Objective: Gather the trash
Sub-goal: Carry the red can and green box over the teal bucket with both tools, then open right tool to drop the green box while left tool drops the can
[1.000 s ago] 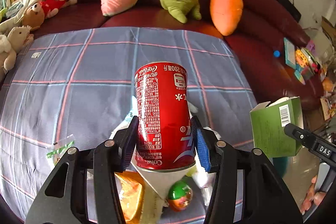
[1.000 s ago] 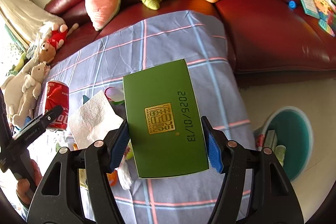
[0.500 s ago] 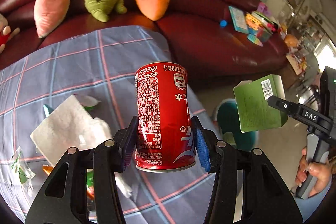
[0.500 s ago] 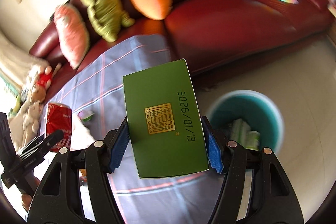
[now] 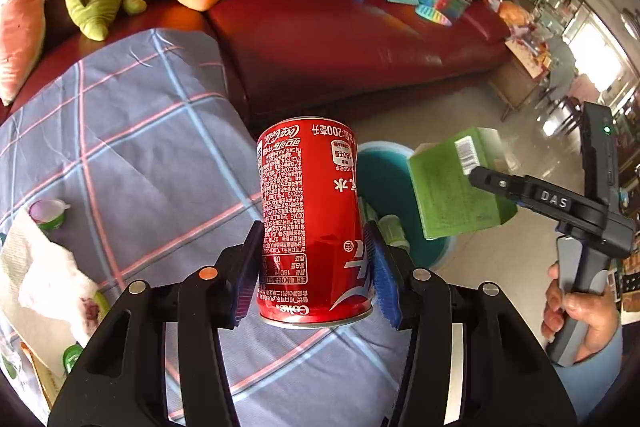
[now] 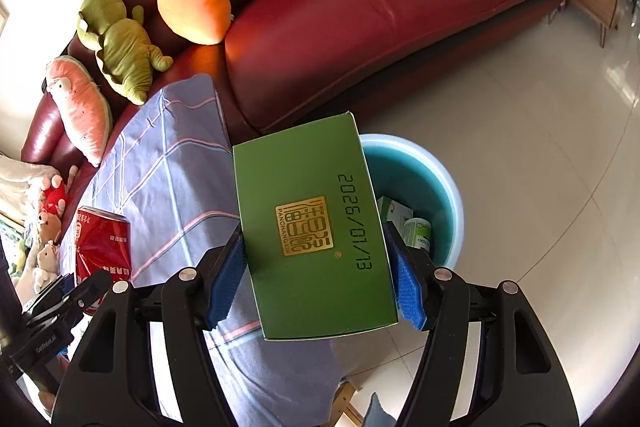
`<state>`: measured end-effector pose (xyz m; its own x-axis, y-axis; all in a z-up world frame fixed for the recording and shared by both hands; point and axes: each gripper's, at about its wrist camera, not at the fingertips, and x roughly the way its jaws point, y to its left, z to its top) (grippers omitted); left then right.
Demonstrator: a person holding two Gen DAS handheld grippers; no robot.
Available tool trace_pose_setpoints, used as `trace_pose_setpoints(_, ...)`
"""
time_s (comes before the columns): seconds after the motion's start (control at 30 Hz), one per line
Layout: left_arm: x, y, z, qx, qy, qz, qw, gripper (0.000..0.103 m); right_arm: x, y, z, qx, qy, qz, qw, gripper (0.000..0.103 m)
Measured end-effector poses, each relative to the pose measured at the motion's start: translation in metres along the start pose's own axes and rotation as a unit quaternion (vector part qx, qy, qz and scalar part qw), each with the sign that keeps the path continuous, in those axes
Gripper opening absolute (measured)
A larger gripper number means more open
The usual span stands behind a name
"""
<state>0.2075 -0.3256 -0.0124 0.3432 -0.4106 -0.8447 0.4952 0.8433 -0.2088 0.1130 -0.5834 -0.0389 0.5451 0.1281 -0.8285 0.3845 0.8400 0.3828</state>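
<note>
Trash is on its way to the teal bin (image 6: 448, 187): the right gripper (image 6: 320, 275), jaws just easing apart, brackets the green box (image 6: 308, 223) above the rim; the left gripper (image 5: 316, 271) clamps the red can (image 5: 312, 219) over the cloth's edge, needing further carry.

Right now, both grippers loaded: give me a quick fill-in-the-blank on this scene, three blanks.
1. The left gripper grips a red ____.
2. The right gripper carries a ____ box.
3. The bin on the floor is coloured ____.

Missing words: can; green; teal
</note>
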Motion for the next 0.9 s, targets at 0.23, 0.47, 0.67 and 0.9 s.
trace_pose_setpoints(0.23,0.024,-0.002,0.006,0.005,0.019,0.001,0.9998,0.051,0.029,-0.005,0.002,0.011,0.029,0.017,0.999,0.066)
trace_pose_setpoints(0.47,0.043,-0.012,0.005,0.014,0.037,-0.006,0.9992,0.051,0.024,-0.019,0.002,0.021,0.027,0.007,0.999,0.068)
trace_pose_setpoints(0.67,0.061,-0.031,0.004,0.035,0.054,-0.018,0.9978,0.051,0.01,-0.038,-0.001,0.029,0.015,-0.024,0.999,0.074)
trace_pose_setpoints(0.9,0.101,-0.065,0.01,0.065,0.076,-0.048,0.9938,0.051,0.003,-0.059,-0.006,0.042,0.018,-0.058,0.997,0.077)
